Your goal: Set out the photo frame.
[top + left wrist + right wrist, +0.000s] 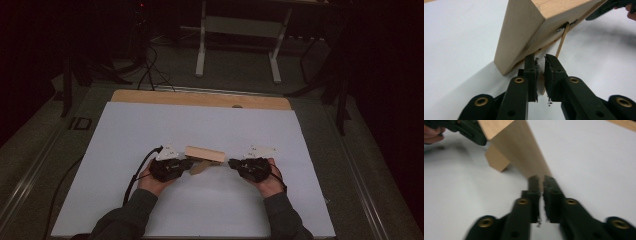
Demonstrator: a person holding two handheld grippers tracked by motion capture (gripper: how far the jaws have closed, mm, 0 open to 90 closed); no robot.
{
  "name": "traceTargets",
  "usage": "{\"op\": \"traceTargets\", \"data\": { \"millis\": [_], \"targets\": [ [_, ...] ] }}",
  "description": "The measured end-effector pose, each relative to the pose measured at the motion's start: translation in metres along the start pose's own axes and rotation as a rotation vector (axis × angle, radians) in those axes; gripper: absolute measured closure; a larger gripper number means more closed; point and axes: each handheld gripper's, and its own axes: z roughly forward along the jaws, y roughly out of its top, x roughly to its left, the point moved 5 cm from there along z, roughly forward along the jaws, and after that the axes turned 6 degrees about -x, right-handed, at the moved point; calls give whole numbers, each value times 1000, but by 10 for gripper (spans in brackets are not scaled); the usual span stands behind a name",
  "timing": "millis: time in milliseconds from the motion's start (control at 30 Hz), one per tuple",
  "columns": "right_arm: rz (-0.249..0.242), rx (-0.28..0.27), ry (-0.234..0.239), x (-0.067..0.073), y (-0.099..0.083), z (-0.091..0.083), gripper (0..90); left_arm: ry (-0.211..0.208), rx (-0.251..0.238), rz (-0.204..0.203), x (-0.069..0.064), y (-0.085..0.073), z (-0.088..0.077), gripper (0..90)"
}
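The frame [204, 154] stood tilted on the sheet [125, 140], between the two grippers. The left gripper [189, 166] had its jaws pinched on the thin prop [562, 40] hinged to the frame's back, seemingly to swing it out as a stand. The right gripper [231, 163] had its jaws nearly together, clamped on the frame's thin end edge, probably to steady the frame against that pull. The frame's lower corner rested on the sheet just ahead of the left gripper.

Dim high view, blurry closeups.
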Motion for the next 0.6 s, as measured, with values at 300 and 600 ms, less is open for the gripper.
{"op": "traceTargets", "data": {
  "millis": [300, 600],
  "targets": [
    [38, -59, -32, -6, 12, 4, 900, 18, -16, 26, -2, 2, 2, 900],
    [63, -93, -30, -8, 23, 15, 900, 28, -9, 46, -5, 2, 6, 900]
  ]
}}
